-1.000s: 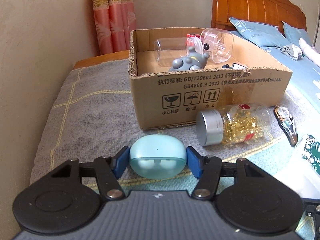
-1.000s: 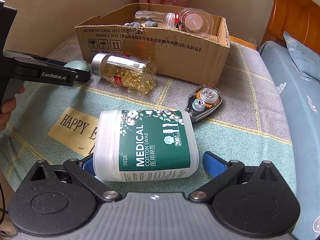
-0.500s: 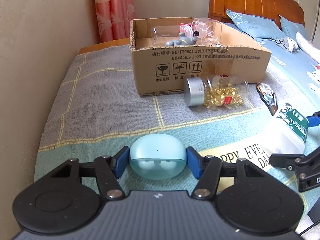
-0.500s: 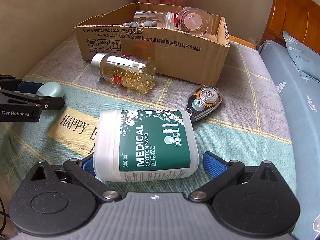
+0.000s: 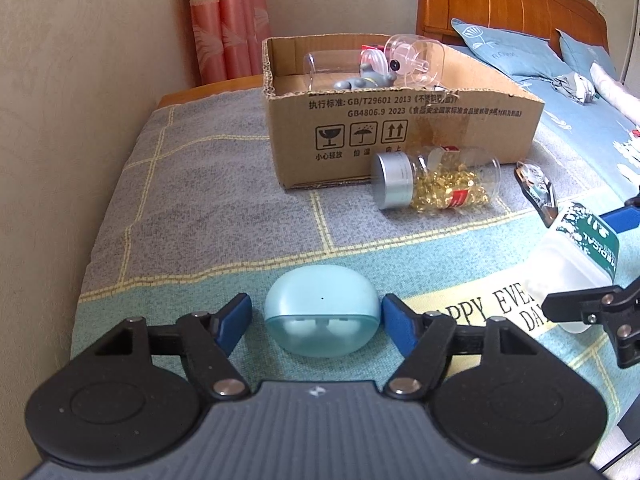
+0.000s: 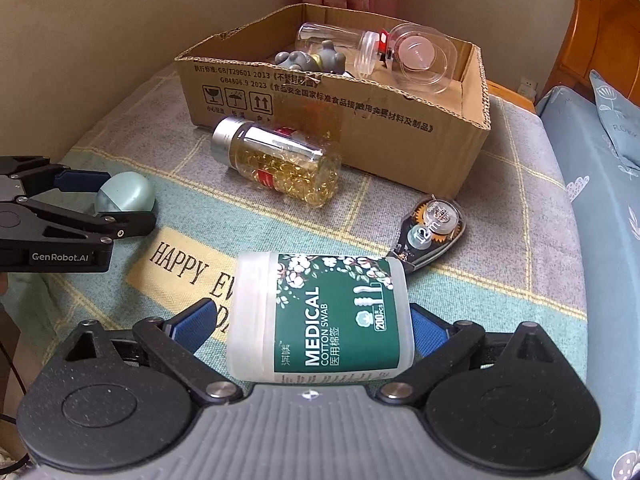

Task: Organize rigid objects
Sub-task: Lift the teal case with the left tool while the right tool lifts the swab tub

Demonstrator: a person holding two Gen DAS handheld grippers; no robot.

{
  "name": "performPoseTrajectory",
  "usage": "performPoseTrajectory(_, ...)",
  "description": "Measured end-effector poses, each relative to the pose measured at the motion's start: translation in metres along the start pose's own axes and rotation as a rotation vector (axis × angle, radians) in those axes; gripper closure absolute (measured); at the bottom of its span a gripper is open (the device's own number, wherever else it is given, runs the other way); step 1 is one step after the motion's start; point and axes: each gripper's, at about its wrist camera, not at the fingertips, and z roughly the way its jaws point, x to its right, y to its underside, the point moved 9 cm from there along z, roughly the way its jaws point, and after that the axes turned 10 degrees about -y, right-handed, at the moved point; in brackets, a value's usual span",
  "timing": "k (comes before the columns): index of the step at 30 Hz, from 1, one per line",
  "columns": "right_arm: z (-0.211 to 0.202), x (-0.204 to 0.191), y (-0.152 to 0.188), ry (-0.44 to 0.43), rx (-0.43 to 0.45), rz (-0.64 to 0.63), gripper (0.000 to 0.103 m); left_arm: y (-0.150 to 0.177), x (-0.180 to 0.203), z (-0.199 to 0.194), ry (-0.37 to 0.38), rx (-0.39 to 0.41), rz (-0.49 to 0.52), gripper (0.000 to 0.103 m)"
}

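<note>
A pale blue earbud case (image 5: 322,320) lies on the patterned mat between the blue pads of my left gripper (image 5: 316,320). Those jaws are opening, with a gap on each side of the case. In the right wrist view the case (image 6: 126,196) sits at the far left between the left gripper's fingers. A white box of medical cotton swabs (image 6: 320,312) lies between the pads of my right gripper (image 6: 312,324). These jaws are closing; the right pad is at the box's side and the left pad stands a little off it. The cardboard box (image 5: 400,128) is farther back.
In the cardboard box (image 6: 360,120) are clear plastic containers and a grey toy. A bottle of golden capsules (image 6: 280,160) lies on its side in front of it. A correction tape dispenser (image 6: 432,228) lies right of the bottle. A wall runs along the left, a bed along the right.
My left gripper drew back from the cardboard box with the earbud case, then spread its jaws off the case. The right gripper's jaws have narrowed around the cotton swab box, which has turned slightly.
</note>
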Motion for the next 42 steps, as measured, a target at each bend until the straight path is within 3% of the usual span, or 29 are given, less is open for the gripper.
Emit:
performPoseTrajectory(7,0.004,0.003,0.0,0.03,-0.05,-0.036,0.015,0.0,0.002,-0.001,0.017,-0.007,0.036,0.031)
performPoseTrajectory(21,0.004,-0.003,-0.002,0.025,-0.091,-0.114,0.015,-0.003,0.007,0.001,0.052,-0.029,0.079,0.033)
performPoseTrajectory(25,0.003,-0.006,-0.002,0.02,-0.099,-0.132,0.015,-0.005,0.007,0.001,0.06,-0.039,0.071,0.042)
performPoseTrajectory(42,-0.022,0.001,-0.021,-0.037,-0.058,-0.151,0.016,-0.007,0.005,-0.015,0.07,-0.042,0.067,0.043)
